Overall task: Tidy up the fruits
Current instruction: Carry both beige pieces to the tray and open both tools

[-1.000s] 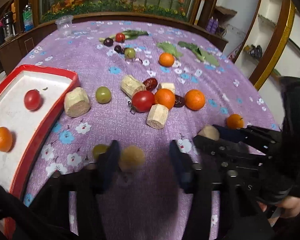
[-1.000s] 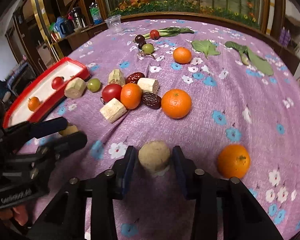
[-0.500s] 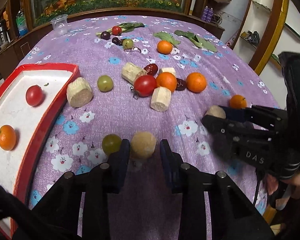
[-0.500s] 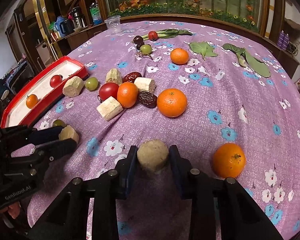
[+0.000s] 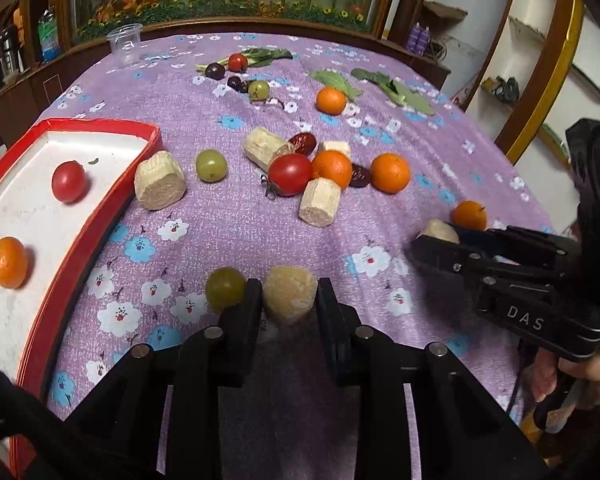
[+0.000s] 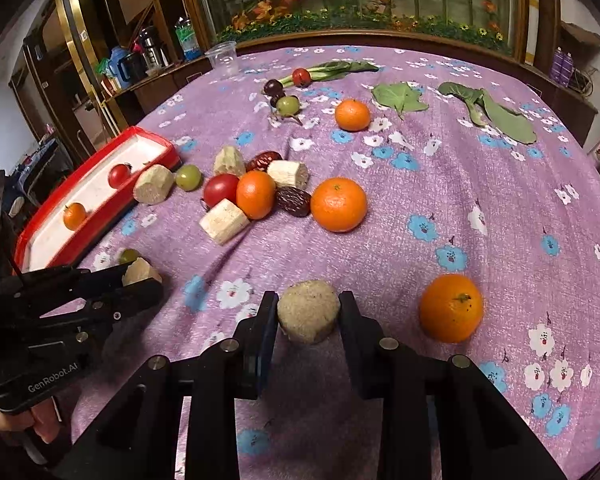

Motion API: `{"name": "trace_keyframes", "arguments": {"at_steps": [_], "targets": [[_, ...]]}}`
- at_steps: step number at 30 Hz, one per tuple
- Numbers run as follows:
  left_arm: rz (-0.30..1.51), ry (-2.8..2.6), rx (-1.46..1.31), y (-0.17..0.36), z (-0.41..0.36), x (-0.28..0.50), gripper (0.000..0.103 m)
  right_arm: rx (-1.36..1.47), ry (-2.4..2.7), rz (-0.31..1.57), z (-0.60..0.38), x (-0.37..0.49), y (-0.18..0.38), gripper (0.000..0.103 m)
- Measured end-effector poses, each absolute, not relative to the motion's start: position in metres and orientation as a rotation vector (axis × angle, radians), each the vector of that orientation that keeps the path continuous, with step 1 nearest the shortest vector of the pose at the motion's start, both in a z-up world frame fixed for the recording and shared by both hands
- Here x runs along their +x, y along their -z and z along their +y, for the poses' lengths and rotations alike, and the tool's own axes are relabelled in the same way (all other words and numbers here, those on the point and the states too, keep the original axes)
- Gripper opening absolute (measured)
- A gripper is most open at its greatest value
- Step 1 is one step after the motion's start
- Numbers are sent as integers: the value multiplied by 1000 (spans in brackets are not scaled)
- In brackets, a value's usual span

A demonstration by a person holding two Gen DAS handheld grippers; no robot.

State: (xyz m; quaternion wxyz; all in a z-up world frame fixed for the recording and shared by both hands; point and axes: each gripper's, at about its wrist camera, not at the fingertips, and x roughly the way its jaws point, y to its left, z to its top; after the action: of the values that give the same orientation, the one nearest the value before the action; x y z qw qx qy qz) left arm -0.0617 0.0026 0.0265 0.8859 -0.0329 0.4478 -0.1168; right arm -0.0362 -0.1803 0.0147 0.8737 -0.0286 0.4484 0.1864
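Observation:
My left gripper (image 5: 289, 285) is closing, and its pads press on both sides of a pale sugarcane chunk (image 5: 290, 300) on the purple cloth. A green grape (image 5: 225, 292) sits just left of its left finger. My right gripper (image 6: 308, 298) is shut on another pale sugarcane chunk (image 6: 309, 316), also resting on the cloth. A small orange (image 6: 451, 307) lies to its right. The red tray (image 5: 100, 220) on the left holds a cherry tomato (image 5: 69, 181) and a small orange (image 5: 9, 262). Each gripper shows in the other's view, with its chunk between the fingers.
A cluster of oranges, a tomato (image 5: 290, 174), dates and more cane chunks (image 5: 160, 180) lies mid-table, with a green grape (image 5: 211, 165). Farther back are an orange (image 6: 352, 115), dark fruits, green leaves (image 6: 398, 98) and a clear plastic cup (image 5: 126, 44). A hand (image 5: 580, 380) holds the right gripper.
The left gripper's fingers have closed from wide apart onto the cane chunk. The right gripper's fingers have narrowed slightly on theirs. Both hands stay about where they were.

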Motion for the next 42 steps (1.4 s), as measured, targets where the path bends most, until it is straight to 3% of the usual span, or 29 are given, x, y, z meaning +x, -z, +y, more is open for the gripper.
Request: {"name": "trace_keyframes", "arguments": {"at_steps": [15, 24, 42], "targets": [[797, 150, -159, -78, 62, -85, 25, -58, -555, 878, -134, -42, -61, 31], [806, 19, -250, -74, 122, -81, 25, -84, -721, 873, -57, -19, -79, 31], [918, -96, -269, -32, 160, -79, 25, -293, -853, 955, 73, 14, -32, 31]]}}
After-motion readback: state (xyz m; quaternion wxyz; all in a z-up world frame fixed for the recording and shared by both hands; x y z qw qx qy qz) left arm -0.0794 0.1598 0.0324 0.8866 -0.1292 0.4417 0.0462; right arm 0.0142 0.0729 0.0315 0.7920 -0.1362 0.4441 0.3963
